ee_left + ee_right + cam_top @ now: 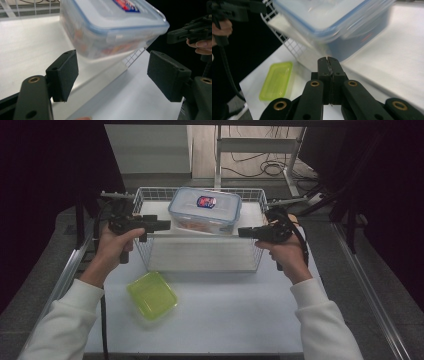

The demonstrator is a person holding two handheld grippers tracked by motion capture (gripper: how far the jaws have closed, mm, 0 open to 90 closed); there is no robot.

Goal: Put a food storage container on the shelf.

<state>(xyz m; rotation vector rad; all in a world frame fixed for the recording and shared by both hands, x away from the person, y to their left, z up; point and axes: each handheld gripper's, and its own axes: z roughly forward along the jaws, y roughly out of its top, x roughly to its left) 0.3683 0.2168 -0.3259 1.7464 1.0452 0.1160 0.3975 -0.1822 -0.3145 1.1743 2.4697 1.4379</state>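
Observation:
A clear lidded food box (205, 210) with a blue rim and a red-blue label sits tilted inside the white wire basket (257, 256), blurred in both gripper views. My left gripper (165, 225) stands at the box's left end. Its jaws are open (112, 75) and apart from the box (110, 27). My right gripper (243, 233) is at the box's right end, shut with nothing between the jaws (329, 62), just short of the box (342, 27). Neither gripper touches the box. I cannot tell whether it rests on the basket floor.
A lime-green shallow tub (151, 295) lies on the white table in front of the basket's left corner, also in the right gripper view (276, 81). Metal rails run along both table sides. Cables and a frame stand behind the basket.

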